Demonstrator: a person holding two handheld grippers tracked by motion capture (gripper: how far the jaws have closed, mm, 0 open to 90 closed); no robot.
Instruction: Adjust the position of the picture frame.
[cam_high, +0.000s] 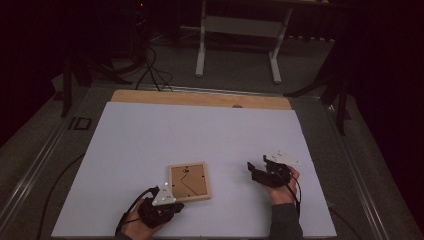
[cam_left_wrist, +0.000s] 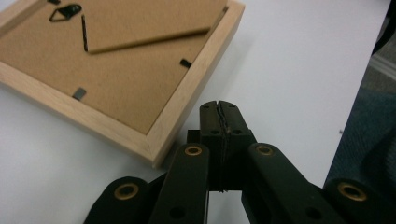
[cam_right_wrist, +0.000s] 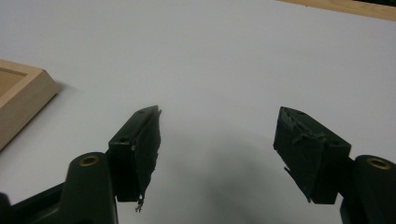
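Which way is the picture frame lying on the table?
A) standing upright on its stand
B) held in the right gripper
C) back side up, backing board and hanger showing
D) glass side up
C: the picture frame lies flat, its brown backing board, clips and hanger facing up.

In my left gripper view the frame (cam_left_wrist: 116, 70) runs off the top and left edges. In my right gripper view just its corner shows. From above, its back fittings are too small to read.
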